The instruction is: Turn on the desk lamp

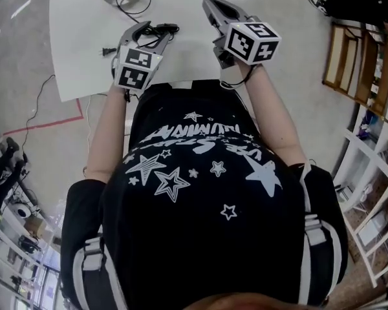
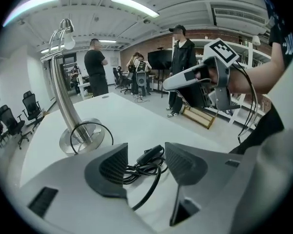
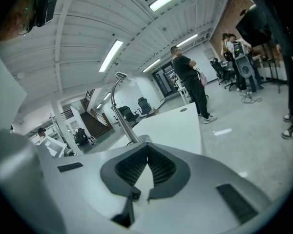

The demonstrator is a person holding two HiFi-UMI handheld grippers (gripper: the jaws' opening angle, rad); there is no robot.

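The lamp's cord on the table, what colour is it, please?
Black cord; clearest in the left gripper view.

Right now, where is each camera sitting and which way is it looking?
Head view: on the person's head, looking steeply down at the white table, shirt, forearms, left gripper and right gripper.
Left gripper view: on the left gripper, looking along its open jaws at the cord and desk lamp; right gripper and right forearm show.
Right gripper view: on the right gripper, looking along its shut jaws toward the lamp.
Shared: all three show lamp and table.
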